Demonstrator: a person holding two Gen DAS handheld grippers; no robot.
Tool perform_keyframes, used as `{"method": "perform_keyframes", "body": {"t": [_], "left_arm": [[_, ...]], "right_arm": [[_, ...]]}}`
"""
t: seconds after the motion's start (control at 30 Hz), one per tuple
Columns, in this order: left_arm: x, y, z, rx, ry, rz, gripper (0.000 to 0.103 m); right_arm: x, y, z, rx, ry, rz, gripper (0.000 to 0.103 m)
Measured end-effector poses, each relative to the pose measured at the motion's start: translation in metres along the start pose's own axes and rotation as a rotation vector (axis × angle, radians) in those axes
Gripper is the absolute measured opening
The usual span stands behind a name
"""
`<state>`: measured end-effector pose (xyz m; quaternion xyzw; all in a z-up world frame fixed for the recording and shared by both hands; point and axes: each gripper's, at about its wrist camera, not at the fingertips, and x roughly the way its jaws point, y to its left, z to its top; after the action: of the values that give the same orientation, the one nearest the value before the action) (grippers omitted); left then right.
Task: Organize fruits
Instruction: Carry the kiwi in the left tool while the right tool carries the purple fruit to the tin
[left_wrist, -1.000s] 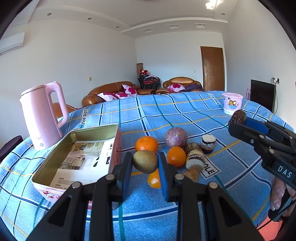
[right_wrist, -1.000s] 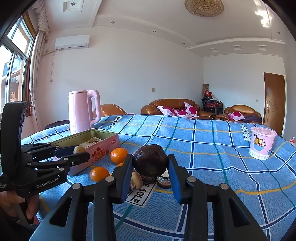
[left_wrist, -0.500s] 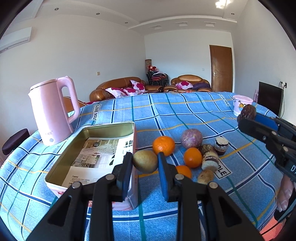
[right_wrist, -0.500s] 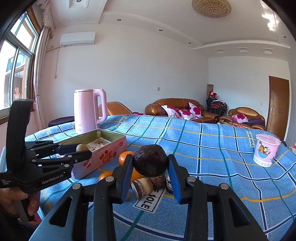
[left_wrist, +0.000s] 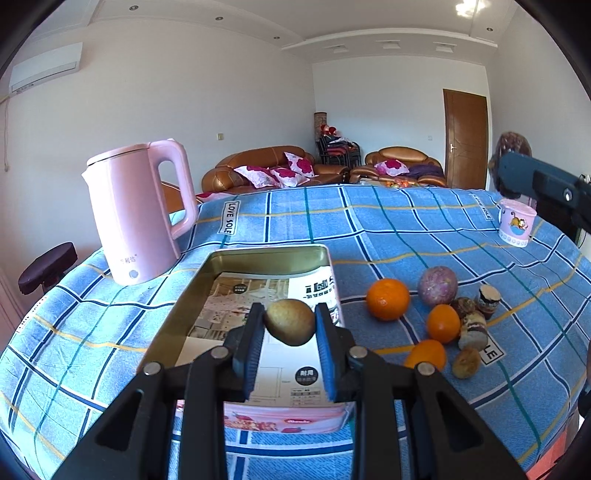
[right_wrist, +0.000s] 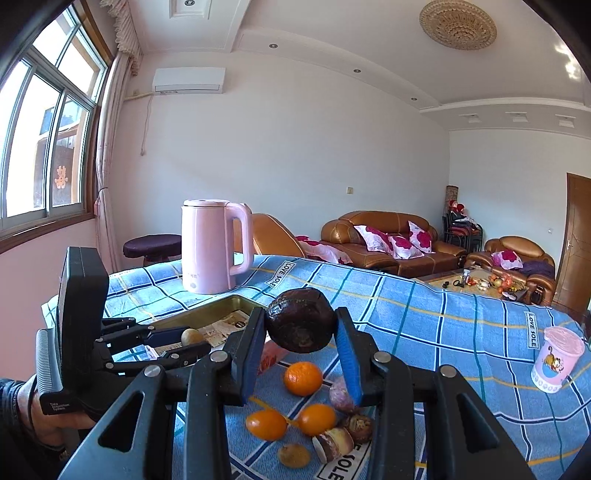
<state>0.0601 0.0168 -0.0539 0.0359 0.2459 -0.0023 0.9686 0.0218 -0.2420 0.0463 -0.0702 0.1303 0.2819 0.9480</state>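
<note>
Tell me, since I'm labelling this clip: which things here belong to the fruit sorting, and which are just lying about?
Job:
- kiwi in left gripper
- dark fruit in right gripper
- tin box
- oranges
- purple fruit

Lying about:
- pink kettle
- cartoon cup

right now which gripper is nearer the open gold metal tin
Left. The left gripper, holding a brown kiwi, hangs over the open gold metal tin; the right gripper sits off beside it.

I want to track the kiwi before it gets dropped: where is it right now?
The kiwi is pinched in the left gripper, held over the near end of the open tin, left of the oranges in the left wrist view.
</note>
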Motion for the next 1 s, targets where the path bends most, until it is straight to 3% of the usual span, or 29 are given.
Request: {"method": "perform_keyframes", "body": {"t": [0.47, 1.0], "left_arm": [[0.030, 0.042, 0.022, -0.019, 0.050, 0.041, 0.029], [0.073, 0.069, 0.022, -0.005, 0.166, 0.085, 0.029]], "right_arm": [[0.075, 0.026, 0.025, -0.058, 0.093, 0.073, 0.039], [0.161, 0.045, -0.010, -0.058, 0.263, 0.109, 0.040]]}}
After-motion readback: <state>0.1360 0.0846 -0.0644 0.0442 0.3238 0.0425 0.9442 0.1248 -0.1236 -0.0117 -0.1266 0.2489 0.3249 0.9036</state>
